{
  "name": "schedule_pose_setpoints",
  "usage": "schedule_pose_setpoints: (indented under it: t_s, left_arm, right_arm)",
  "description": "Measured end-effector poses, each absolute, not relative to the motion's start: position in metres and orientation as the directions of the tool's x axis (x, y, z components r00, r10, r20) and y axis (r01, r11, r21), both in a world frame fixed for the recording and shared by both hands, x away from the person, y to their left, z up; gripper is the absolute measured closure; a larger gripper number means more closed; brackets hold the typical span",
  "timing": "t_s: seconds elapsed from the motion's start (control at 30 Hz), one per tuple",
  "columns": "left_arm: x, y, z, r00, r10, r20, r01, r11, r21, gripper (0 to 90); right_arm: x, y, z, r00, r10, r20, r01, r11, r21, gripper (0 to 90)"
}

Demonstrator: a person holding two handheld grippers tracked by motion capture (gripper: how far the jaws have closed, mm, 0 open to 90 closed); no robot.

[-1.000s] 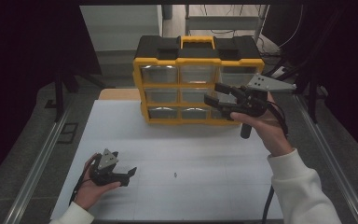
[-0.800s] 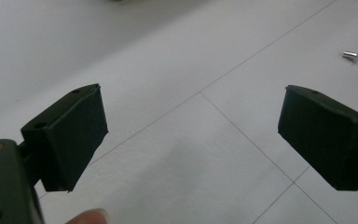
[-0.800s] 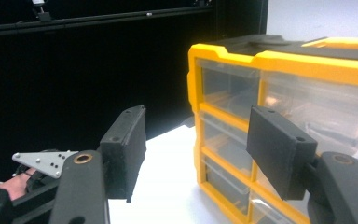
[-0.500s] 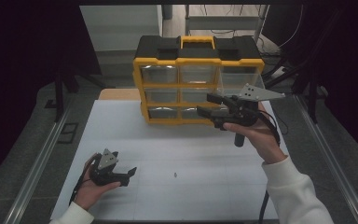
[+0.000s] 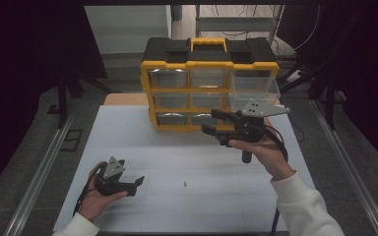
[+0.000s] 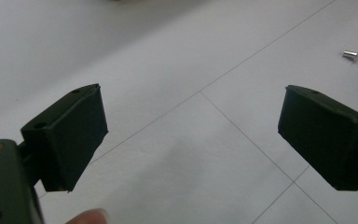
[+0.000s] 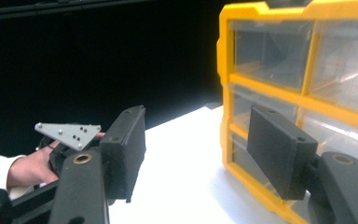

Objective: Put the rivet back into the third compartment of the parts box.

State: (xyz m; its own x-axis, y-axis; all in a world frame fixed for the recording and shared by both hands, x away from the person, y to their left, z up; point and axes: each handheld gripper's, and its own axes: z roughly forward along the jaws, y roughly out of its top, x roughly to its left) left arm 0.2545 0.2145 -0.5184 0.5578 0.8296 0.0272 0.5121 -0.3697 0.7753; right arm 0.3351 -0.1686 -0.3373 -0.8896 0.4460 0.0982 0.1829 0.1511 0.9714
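Parted jaws over table (image 6: 177,154), rivet (image 6: 354,55) beyond

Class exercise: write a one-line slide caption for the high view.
Right gripper, jaws open, beside yellow plastic drawer cabinet; left gripper low over white table.

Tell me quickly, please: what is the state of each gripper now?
Left gripper: open, holding nothing, low over the white table.
Right gripper: open, holding nothing, beside the yellow drawer organizer.

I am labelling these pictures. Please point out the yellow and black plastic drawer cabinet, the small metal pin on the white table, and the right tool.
yellow and black plastic drawer cabinet (image 5: 193,89), high view, yellow front frame.
small metal pin (image 6: 354,54), left gripper view, its shaft.
right tool (image 5: 212,122), high view, between its fingertips.
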Motion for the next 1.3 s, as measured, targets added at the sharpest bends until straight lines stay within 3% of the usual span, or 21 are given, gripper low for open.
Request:
schedule_pose_setpoints:
  t_s: [1.3]
  left_arm:
    - [0.254,0.214,-0.518,0.558,0.829,0.027,0.512,-0.37,0.775,8.2]
  right_arm:
    - [0.334,-0.145,-0.409,-0.894,0.417,0.166,0.281,0.23,0.932,36.6]
